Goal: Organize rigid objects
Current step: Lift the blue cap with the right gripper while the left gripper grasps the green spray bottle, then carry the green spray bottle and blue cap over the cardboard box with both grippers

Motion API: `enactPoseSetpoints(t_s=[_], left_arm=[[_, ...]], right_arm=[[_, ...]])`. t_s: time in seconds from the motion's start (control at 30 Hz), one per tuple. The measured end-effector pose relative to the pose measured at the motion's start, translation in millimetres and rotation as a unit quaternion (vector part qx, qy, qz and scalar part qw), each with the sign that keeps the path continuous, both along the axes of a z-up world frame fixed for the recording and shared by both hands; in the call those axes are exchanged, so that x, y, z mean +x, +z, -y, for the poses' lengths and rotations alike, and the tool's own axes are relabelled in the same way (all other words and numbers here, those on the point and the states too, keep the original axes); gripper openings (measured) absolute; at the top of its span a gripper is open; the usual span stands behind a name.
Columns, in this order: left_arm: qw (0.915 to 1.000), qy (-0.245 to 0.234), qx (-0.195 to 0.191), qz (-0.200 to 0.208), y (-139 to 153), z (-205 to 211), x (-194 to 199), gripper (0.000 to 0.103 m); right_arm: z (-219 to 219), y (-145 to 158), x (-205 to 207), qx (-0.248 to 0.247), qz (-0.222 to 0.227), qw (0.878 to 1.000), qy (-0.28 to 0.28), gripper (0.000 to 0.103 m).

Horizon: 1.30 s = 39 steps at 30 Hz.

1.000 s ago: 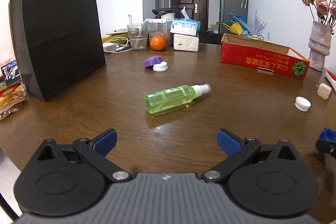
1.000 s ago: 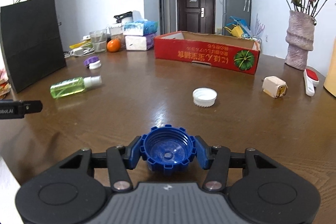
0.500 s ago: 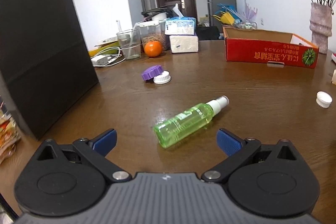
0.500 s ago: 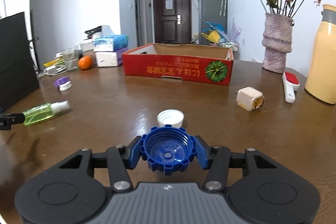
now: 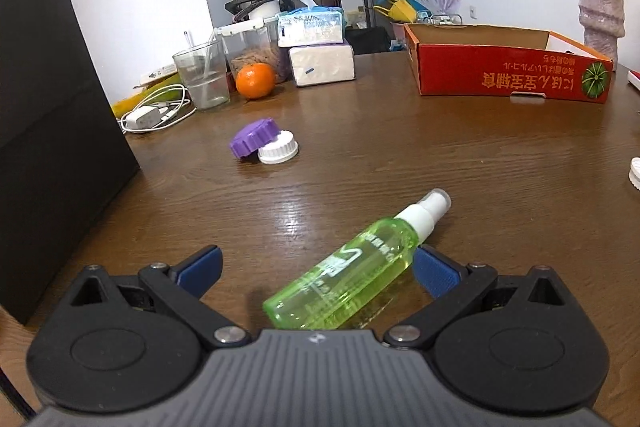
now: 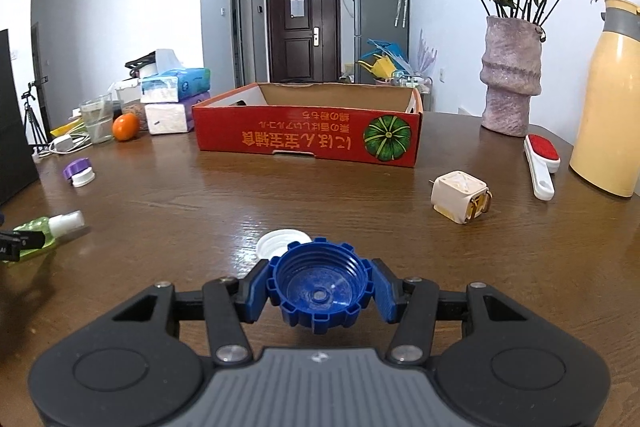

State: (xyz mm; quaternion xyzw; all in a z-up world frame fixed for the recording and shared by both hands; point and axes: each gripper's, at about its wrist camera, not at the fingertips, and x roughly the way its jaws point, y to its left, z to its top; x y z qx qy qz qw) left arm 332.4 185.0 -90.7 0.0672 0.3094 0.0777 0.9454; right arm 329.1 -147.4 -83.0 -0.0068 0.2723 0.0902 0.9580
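A green spray bottle (image 5: 352, 275) with a white nozzle lies on the brown table, its body between the wide-open fingers of my left gripper (image 5: 318, 265), closer to the right finger. It also shows at the far left of the right wrist view (image 6: 44, 229). My right gripper (image 6: 320, 291) is shut on a blue ribbed cap (image 6: 320, 291), held above the table. A white cap (image 6: 280, 242) lies just beyond it. The red cardboard box (image 6: 308, 137) stands open behind. A purple cap (image 5: 253, 138) leans on a white cap (image 5: 279, 148).
A black paper bag (image 5: 48, 131) stands at the left. A glass (image 5: 202, 75), an orange (image 5: 255, 80), tissue packs (image 5: 316, 45) and a charger cable (image 5: 154, 113) sit at the back. A cream cube (image 6: 460, 197), a red brush (image 6: 541, 159), a vase (image 6: 510, 79) and a yellow flask (image 6: 610, 107) are at the right.
My left gripper has moved forward until the green bottle lies between its open fingers. My right gripper, still holding the blue cap, has moved towards the red box and over the white cap.
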Motion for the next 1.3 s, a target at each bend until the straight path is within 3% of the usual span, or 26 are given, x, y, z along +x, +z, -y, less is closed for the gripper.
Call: enactPoseSetpoints(t_s=[0.2, 0.3, 0.37, 0.83, 1.3], left_arm=[[0.9998, 0.004, -0.015, -0.012, -5, -2, 13, 0.103], [0.9996, -0.001, -0.018, -0.020, -8, 0, 14, 0.098], [0.9996, -0.005, -0.021, -0.017, -7, 0, 13, 0.086], [0.9983, -0.025, -0.051, -0.011, -5, 10, 4, 0.032], [0.9964, 0.010, -0.083, -0.012, -4, 16, -4, 0.032]], right_arm=[[0, -5, 6, 0.004, -0.002, 1.000, -0.006, 0.052], [1, -5, 7, 0.008, -0.004, 1.000, -0.006, 0.052], [2, -5, 7, 0.011, -0.005, 1.000, -0.005, 0.052], [5, -5, 5, 0.025, -0.003, 1.000, -0.004, 0.052], [5, -5, 4, 0.030, -0.003, 1.000, 0.002, 0.052]])
